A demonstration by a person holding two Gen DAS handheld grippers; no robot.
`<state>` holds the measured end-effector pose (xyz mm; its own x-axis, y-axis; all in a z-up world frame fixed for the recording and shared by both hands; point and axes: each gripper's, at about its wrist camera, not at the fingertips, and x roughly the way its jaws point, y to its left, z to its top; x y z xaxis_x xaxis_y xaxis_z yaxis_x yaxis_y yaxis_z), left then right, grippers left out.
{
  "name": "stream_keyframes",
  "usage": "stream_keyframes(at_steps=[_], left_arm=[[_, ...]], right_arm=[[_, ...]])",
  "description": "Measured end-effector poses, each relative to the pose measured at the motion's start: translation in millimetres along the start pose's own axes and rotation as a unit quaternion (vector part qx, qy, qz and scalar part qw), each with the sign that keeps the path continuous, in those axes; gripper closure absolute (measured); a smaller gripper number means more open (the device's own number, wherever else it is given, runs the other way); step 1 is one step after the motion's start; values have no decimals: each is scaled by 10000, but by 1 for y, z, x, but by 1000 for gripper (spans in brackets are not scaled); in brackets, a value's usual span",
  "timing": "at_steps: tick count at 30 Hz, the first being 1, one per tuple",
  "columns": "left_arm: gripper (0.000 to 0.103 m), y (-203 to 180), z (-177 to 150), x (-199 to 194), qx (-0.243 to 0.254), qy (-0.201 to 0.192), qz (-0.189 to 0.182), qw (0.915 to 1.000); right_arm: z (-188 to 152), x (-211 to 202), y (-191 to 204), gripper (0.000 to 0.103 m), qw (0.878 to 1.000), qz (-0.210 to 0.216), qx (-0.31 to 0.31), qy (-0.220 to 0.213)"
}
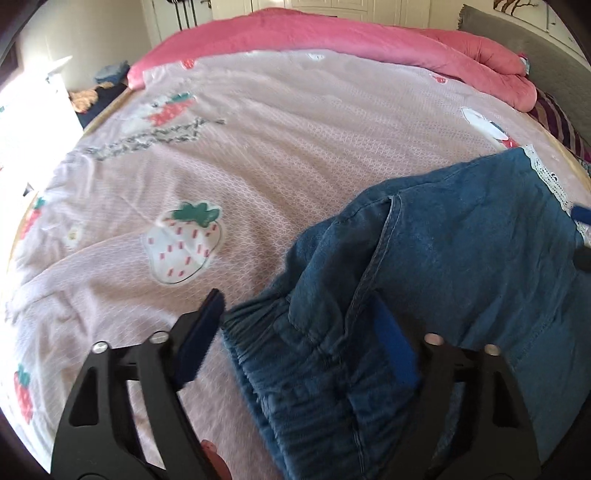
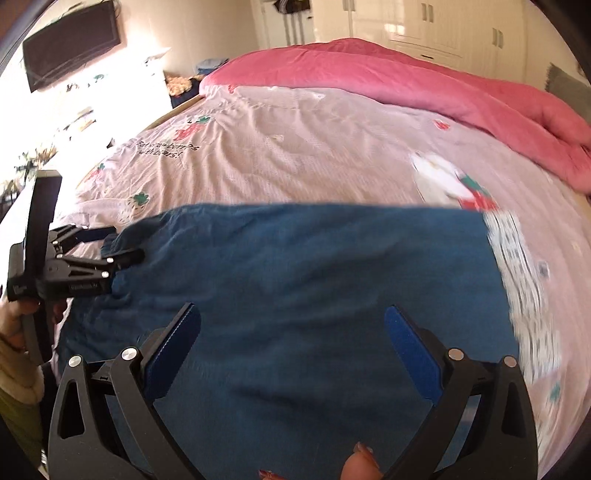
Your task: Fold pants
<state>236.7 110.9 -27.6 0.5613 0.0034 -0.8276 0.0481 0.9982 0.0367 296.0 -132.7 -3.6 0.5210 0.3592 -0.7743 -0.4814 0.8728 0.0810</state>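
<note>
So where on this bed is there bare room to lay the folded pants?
Free: the strawberry-print sheet between the denim pants and the rolled pink duvet. Crowded: the near edge, under the pants and both grippers.

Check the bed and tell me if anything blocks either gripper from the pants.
Nothing visible does. The blue pants lie flat on the pink bedspread. The left gripper straddles the waistband with open jaws; the right gripper hangs open over bare denim.

Both wrist views tilt down, close — sharing pants and bed.
</note>
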Motion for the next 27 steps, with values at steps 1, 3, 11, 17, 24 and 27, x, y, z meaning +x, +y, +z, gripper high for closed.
stream_keyframes(at_steps=[1, 3, 11, 17, 24, 27], left_arm=[[37, 0, 0, 2, 18, -12, -24, 10000], [48, 1, 0, 6, 36, -63, -81, 9999], [80, 21, -2, -6, -442, -477, -764, 9950], [85, 23, -1, -29, -513, -896, -906, 9905], [87, 10, -6, -42, -288, -1116, -930, 9890], [87, 6, -9, -43, -174, -1151, -789, 9901]], right_arm=[[10, 8, 2, 4, 9999, 84, -148, 18], [23, 19, 6, 4, 9992, 110, -368, 73], [59, 73, 45, 4, 9807, -88, -1912, 398], [75, 102, 58, 4, 9673, -5, -2444, 685], [87, 117, 69, 73, 9627, 783, -2402, 965], [76, 104, 79, 96, 9588, 782, -2595, 852]])
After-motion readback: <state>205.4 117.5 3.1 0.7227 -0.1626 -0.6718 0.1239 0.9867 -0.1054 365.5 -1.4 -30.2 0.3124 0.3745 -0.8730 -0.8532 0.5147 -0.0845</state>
